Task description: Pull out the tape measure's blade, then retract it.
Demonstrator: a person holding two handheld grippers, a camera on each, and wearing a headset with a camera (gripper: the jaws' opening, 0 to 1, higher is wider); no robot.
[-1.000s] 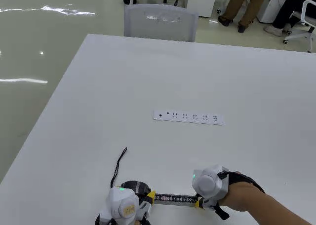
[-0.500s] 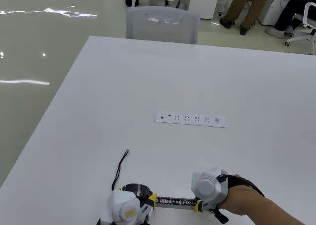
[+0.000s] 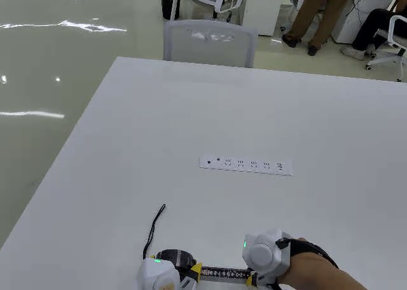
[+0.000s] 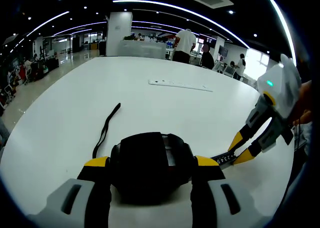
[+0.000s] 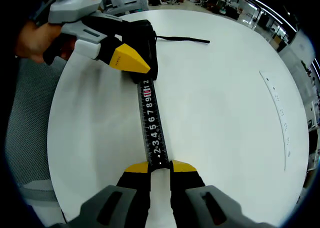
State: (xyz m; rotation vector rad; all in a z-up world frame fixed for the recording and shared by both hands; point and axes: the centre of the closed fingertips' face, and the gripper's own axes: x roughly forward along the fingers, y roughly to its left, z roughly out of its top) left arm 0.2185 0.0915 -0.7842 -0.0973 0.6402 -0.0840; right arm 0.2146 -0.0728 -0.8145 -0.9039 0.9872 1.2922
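Gripping the case across its sides, the left gripper has its jaws spread to the case's width and pressed against it. The right gripper has its jaws nearly together, pinching the blade at its tip. In the head view the case sits by the table's near edge, at about 6 o'clock, and the short drawn length of blade runs from it toward 3 o'clock. A strap lies loose from the case toward 11 o'clock.

The pinch on the thin tip looks like the weak point. If it slips, the blade would likely whip back into the case unchecked. A pull that drifts off line could twist or kink the blade at the case's mouth. The dark case looks rounded, so a hard tug may turn it in the left jaws or drag it over the nearby edge.

The table is white, smooth and bare around the work. A power strip lies at 12 o'clock, well apart. A grey chair stands at the far edge, a glossy floor lies at 9 o'clock, and people are at 1 o'clock.
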